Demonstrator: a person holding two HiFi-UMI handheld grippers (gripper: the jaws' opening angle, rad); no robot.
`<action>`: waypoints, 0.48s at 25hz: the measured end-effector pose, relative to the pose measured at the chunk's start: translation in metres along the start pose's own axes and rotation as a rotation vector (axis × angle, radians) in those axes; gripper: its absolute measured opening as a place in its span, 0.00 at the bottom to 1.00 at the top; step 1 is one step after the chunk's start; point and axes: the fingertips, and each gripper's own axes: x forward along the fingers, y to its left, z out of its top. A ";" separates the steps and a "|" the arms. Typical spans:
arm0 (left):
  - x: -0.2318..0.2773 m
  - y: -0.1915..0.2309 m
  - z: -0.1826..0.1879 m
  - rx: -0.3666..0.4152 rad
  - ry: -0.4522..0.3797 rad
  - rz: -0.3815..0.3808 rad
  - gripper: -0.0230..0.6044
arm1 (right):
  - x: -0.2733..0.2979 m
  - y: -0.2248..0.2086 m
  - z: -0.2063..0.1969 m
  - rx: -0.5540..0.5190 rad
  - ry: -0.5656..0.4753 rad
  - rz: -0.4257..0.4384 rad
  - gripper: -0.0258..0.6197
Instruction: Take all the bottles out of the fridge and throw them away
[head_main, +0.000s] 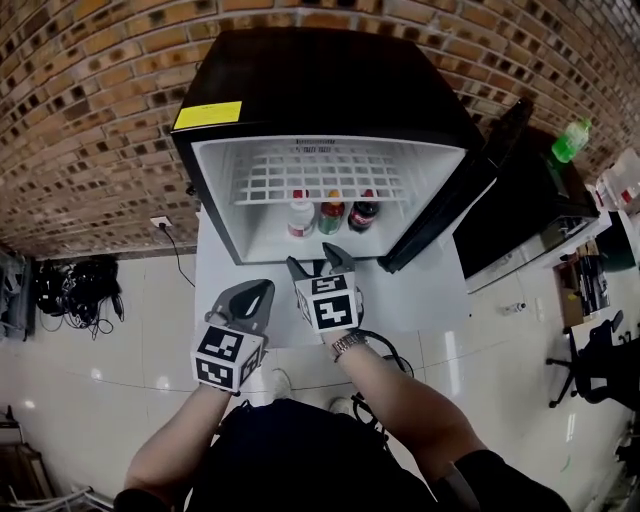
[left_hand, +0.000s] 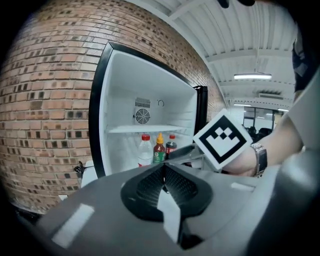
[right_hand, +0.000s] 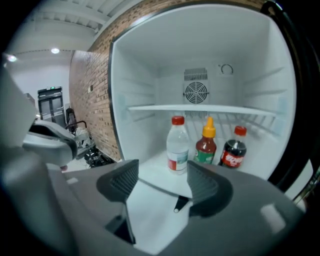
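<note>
A small black fridge (head_main: 320, 90) stands open in front of me. On its floor, under the wire shelf (head_main: 318, 172), three bottles stand in a row: a clear red-capped one (head_main: 301, 215) (right_hand: 177, 145), a yellow-tipped sauce bottle (head_main: 331, 213) (right_hand: 206, 142) and a dark cola bottle (head_main: 363, 212) (right_hand: 234, 148). My right gripper (head_main: 322, 262) (right_hand: 163, 172) is open and empty just outside the fridge opening, pointing at the clear bottle. Lower and further left, my left gripper (head_main: 252, 298) (left_hand: 164, 172) is shut on nothing. It sees the same bottles (left_hand: 159, 149) from further back.
The fridge door (head_main: 460, 190) hangs open to the right. Beyond it is a black cabinet with a green bottle (head_main: 571, 140) on top. A brick wall (head_main: 90, 120) runs behind, with a tangle of cables (head_main: 75, 285) on the tiled floor at left.
</note>
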 end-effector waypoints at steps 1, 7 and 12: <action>0.002 0.004 0.001 0.010 0.006 -0.011 0.04 | 0.008 -0.002 0.002 0.006 0.006 -0.013 0.50; 0.020 0.025 0.008 0.059 0.024 -0.063 0.04 | 0.052 -0.012 0.010 0.050 0.034 -0.076 0.53; 0.036 0.039 0.010 0.078 0.032 -0.106 0.04 | 0.081 -0.020 0.011 0.077 0.058 -0.127 0.54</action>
